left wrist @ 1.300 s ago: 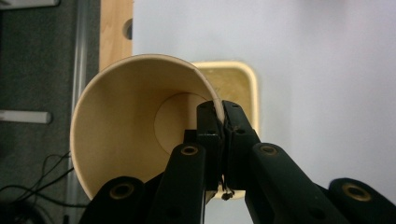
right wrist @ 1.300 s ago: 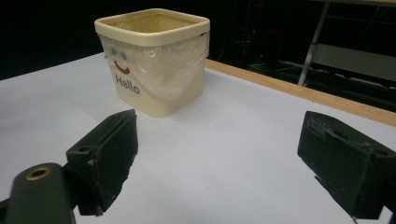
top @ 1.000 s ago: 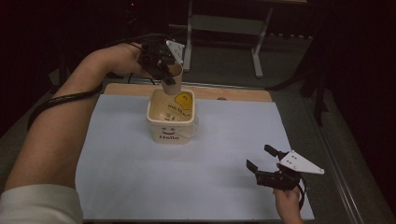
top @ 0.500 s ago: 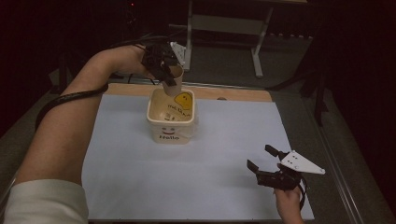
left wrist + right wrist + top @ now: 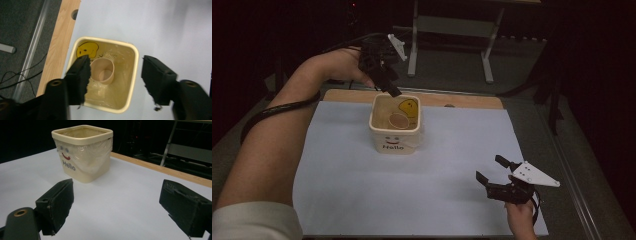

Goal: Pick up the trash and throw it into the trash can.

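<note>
Round paper cup inside square plastic bin, left gripper just spreading, right gripper spread

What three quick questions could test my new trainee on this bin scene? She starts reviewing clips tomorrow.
1. True or false: the paper cup lies inside the cream bin.
2. Which word is printed on the bin's front? A) Hello B) Trash C) Smile
3. What, if anything, is between the right gripper jaws?

Key:
1. True; it sits in the bin, below the left gripper, whose jaws have just been opening.
2. A.
3. Nothing; they stand open above the white mat.
</note>
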A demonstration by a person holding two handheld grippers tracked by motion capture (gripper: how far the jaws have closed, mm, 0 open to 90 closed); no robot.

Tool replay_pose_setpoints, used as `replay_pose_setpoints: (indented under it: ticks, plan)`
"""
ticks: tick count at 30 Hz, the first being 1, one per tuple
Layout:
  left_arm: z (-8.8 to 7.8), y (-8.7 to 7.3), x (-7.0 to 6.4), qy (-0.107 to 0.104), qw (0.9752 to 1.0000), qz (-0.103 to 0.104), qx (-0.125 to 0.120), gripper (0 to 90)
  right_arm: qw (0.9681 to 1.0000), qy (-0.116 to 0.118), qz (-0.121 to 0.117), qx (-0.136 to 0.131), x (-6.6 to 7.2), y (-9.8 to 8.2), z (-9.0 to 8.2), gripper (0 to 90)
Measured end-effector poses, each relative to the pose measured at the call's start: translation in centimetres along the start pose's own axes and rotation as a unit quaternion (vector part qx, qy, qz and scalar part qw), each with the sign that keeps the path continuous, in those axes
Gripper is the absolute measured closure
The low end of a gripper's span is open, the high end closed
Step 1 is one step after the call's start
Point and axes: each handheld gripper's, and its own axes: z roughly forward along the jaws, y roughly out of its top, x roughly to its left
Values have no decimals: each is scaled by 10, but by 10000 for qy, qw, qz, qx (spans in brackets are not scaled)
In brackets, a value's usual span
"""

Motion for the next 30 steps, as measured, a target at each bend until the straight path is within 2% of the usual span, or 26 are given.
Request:
replay_pose_setpoints:
  ticks: [4, 8, 11, 15, 18, 21, 22, 23, 26, 27, 30]
  plan:
    - [0, -7, -2, -74, 9998, -158, -63, 338, 10000, 14, -30, 7, 1, 0, 1, 122]
    - [0, -19, -7, 116, 9995, -285, -45, 261, 10000, 20, -29, 26, 1, 0, 1, 122]
    - [-4, -25, -10, 216, 9987, -437, -121, 179, 10000, 26, -42, 33, 2, 0, 2, 122]
    - [-7, -32, -14, 214, 9981, -511, -259, 165, 10000, 25, -39, 22, 3, 0, 3, 122]
    - [-8, -39, -18, 83, 9979, -525, -369, 134, 10000, 27, -48, 35, 4, 1, 2, 122]
    - [-8, -44, -22, 117, 9979, -501, -396, 70, 10000, 28, -54, 25, 4, 1, 2, 122]
    - [-8, -49, -25, 190, 9974, -555, -414, 70, 10000, 28, -59, 23, 4, 1, 2, 122]
    - [-8, -51, -26, 115, 9967, -643, -492, 32, 10000, 33, -63, 21, 4, 1, 3, 122]
    - [-9, -56, -29, 227, 9962, -624, -564, 32, 10000, 37, -70, 31, 4, 1, 3, 122]
    - [-7, -61, -30, 256, 9952, -708, -629, 32, 10000, 44, -63, 38, 5, 1, 3, 122]
    - [-3, -68, -33, 215, 9949, -743, -640, 31, 9999, 48, -80, 48, 5, 1, 4, 122]
